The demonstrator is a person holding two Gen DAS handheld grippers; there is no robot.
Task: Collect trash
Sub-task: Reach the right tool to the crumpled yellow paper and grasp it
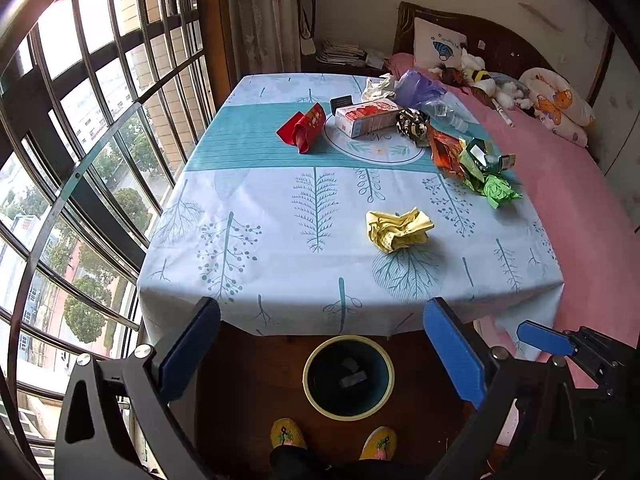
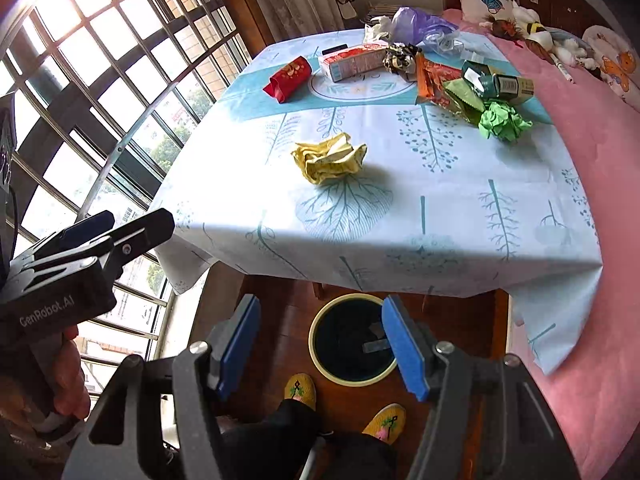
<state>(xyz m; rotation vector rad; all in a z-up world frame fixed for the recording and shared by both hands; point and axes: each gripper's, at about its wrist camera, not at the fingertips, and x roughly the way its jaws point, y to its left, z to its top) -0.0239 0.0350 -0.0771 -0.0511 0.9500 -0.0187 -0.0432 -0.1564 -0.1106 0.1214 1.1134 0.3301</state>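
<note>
The yellow paper ball [image 2: 329,157] lies straight ahead of the right gripper [image 2: 324,346], closer than the left gripper [image 1: 322,354]; both are wide open and hold nothing.

Surface [image 1: 280,216] with tree-print cloth: yellow paper ball [image 1: 398,229] near front; green paper ball [image 1: 498,191], wrappers [image 1: 448,150], carton [image 1: 366,118], red packet [image 1: 304,127] farther back.

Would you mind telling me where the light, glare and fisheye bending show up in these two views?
Left wrist view: daylight through the window, its bars bowed by the lens; the yellow paper ball stays sharp. Right wrist view: glare washes out the upper panes, and the table edge curves.
</note>
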